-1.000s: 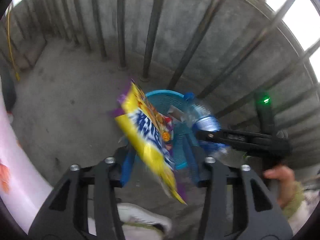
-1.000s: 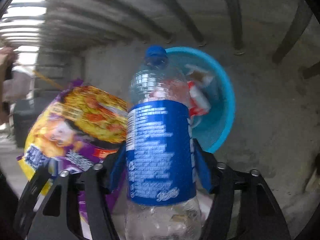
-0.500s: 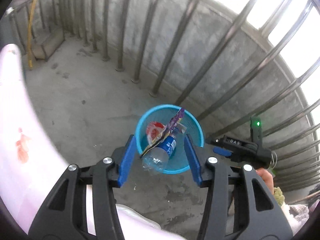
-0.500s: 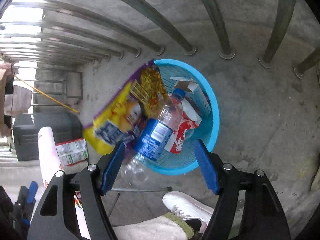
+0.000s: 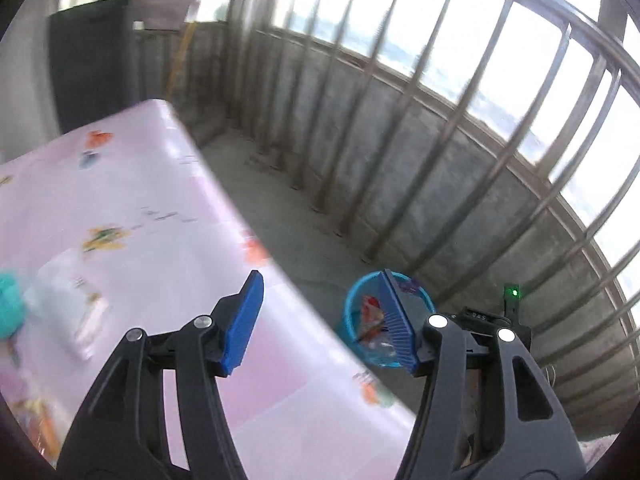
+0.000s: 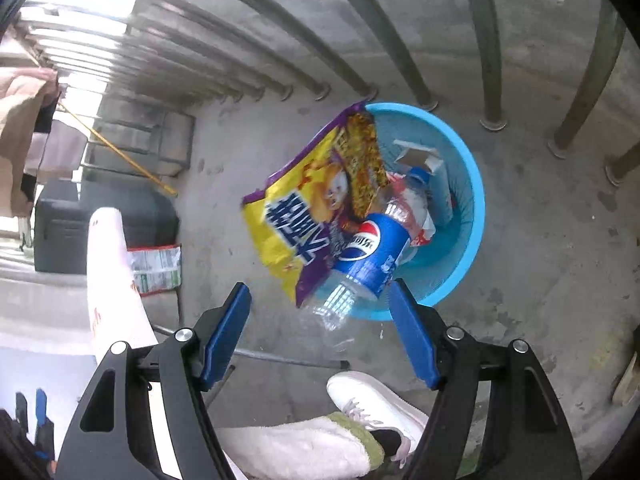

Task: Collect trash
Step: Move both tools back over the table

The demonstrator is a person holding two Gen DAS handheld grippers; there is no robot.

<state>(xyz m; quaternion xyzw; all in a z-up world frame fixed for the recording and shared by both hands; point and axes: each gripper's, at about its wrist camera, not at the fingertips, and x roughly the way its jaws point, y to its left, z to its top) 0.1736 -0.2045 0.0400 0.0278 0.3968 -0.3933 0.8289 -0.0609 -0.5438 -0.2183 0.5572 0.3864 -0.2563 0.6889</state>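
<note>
**Bin's filling up, and that bottle looks sketchy**

Left wrist view first: the left tool [image 5: 320, 320] has nothing in it, and its jaws are opening with only air between the blue pads. It's pointed out over the pink worktop [image 5: 168, 216], which has some blurry stuff on it: a teal thing [image 5: 10, 304] at the far left edge and a pale wrapper or packet [image 5: 68, 300] next to it. Too smeared to say what they are. The blue basket [image 5: 352, 312] sits on the concrete floor beside the worktop, partly behind the right-hand pad, close to the railing.

Right wrist view: the right tool [image 6: 320, 332] hangs above the basket [image 6: 472, 208], jaws spread wide and gripping nothing. The plastic bottle [image 6: 368, 252] lies tilted, cap end in the basket and clear base poking out over the rim. The yellow-purple snack bag [image 6: 316, 208] leans on the near edge, half hanging outside.

My worry: that bottle is balanced on the rim, so a nudge from the tool or the person's shoe [image 6: 372, 400] nearby could roll it out onto the floor. The bag could slide off too, light as it is.
</note>
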